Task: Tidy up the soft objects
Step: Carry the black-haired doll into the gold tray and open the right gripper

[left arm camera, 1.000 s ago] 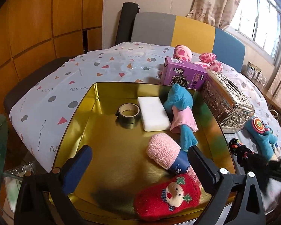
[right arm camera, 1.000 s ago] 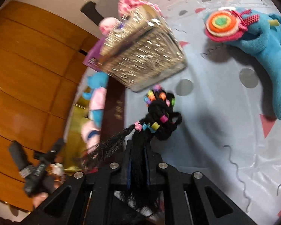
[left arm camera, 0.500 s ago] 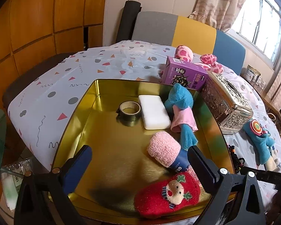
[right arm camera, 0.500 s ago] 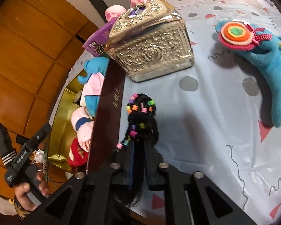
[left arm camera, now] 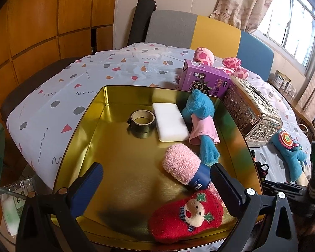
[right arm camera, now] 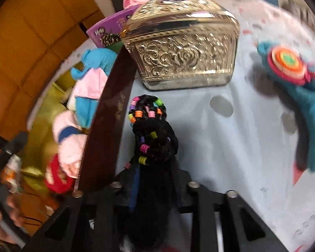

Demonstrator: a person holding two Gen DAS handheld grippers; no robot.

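That black beaded hair tie bundle (right arm camera: 152, 138) is lying on the counter (right arm camera: 231, 147) just right of the gold tray (left arm camera: 119, 168), with the right claw (right arm camera: 155, 180) pinching its tail end. Left claw (left arm camera: 155, 180) hangs spread over the tray's 6 o'clock edge. Grip looks loose, so my guess is the strands slip out before clearing the tray wall at 9 o'clock.

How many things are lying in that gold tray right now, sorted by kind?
Fluffy socks: 2, red Christmas sock and pink sock
Plush toys: 1, blue plush
Tape rolls: 1, tape roll
White blocks: 1, white block
Total: 5 in the gold tray
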